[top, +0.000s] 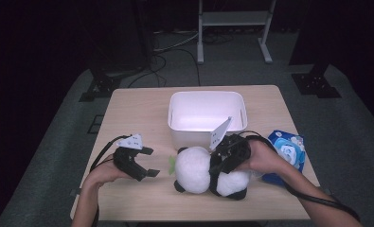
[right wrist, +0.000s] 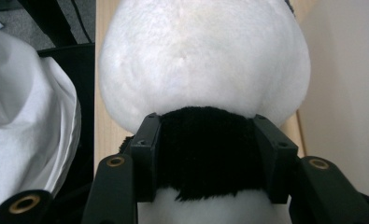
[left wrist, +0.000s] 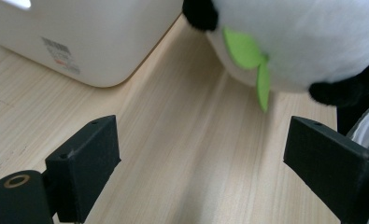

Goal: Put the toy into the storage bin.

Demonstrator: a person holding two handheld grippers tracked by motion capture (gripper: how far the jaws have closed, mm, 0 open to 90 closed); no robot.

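Here the right claw [right wrist: 205, 154] covers the panda's [top: 194, 168] black band.

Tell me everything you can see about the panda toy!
The panda toy is a soft plush with fluffy white fur, black ears and limbs, and a black band across its middle. A small green felt leaf sits at its face. It lies on its side on the wooden table, just in front of the white bin, head toward the left gripper, whose open jaws stand apart from it. The right gripper is clamped on the black band, its jaws pressing into the fur.
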